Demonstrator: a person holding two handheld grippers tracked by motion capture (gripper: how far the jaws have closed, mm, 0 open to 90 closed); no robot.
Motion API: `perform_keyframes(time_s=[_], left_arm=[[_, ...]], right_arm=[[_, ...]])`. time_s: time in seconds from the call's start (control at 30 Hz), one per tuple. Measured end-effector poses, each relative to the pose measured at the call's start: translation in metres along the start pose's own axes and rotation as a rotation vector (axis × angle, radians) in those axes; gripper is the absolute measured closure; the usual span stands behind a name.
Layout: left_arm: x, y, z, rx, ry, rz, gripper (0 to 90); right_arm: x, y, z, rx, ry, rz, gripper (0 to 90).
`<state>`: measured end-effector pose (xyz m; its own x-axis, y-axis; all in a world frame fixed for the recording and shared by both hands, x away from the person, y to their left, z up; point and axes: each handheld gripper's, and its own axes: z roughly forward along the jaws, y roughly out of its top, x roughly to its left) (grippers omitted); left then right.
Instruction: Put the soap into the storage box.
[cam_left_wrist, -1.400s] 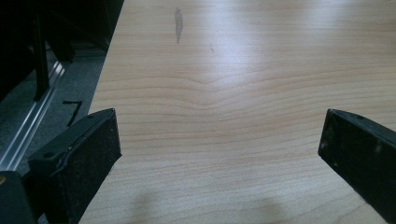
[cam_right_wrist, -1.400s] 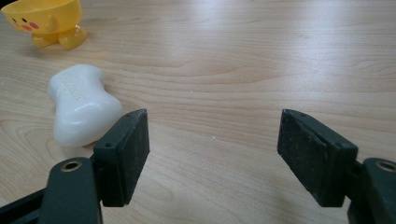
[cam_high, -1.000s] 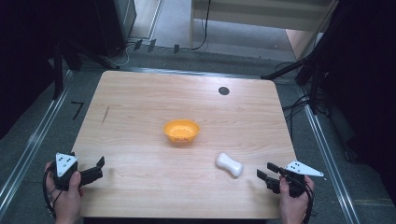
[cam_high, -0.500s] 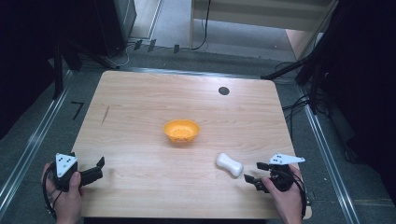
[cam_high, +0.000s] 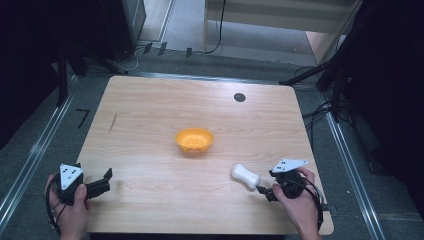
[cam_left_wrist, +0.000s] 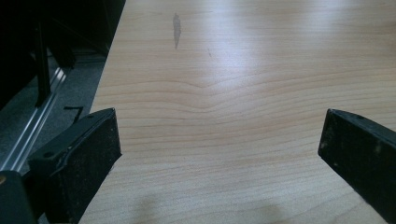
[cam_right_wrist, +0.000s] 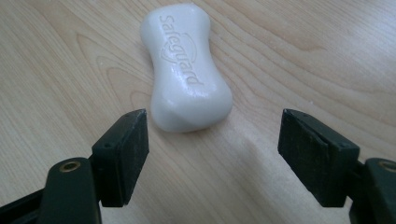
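A white bar of soap lies flat on the wooden table, right of the middle near the front. My right gripper is open just short of its near end, jaws spread wider than the bar and not touching it. An orange bowl sits at the table's centre, with nothing visible in it. My left gripper rests open at the front left corner, with bare wood between its jaws.
A small dark round grommet is set in the table near the back right. Metal rails run along both sides of the table. A dark scuff marks the wood ahead of the left gripper.
My right gripper has moved left from the table's right edge up to the soap. The left gripper, bowl and soap have stayed put.
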<state>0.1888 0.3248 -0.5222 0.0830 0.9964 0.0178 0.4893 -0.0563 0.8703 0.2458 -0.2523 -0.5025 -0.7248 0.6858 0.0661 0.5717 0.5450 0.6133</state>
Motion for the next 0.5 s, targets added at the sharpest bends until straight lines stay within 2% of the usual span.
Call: perform_keyframes(time_s=[0.03, 0.23, 0.5], left_arm=[[0.0, 0.0, 0.0, 0.005, -0.004, 0.001, 0.0], [0.0, 0.0, 0.0, 0.008, -0.004, 0.003, 0.0], [-0.001, 0.0, 0.001, 0.019, -0.005, 0.01, 0.0]], right_arm=[[0.001, 0.005, 0.003, 0.021, -0.003, -0.024, 24.7], [0.002, 0.016, 0.009, 0.08, 0.011, -0.065, 22.8], [0.007, 0.032, 0.014, 0.094, 0.023, -0.098, 19.3]])
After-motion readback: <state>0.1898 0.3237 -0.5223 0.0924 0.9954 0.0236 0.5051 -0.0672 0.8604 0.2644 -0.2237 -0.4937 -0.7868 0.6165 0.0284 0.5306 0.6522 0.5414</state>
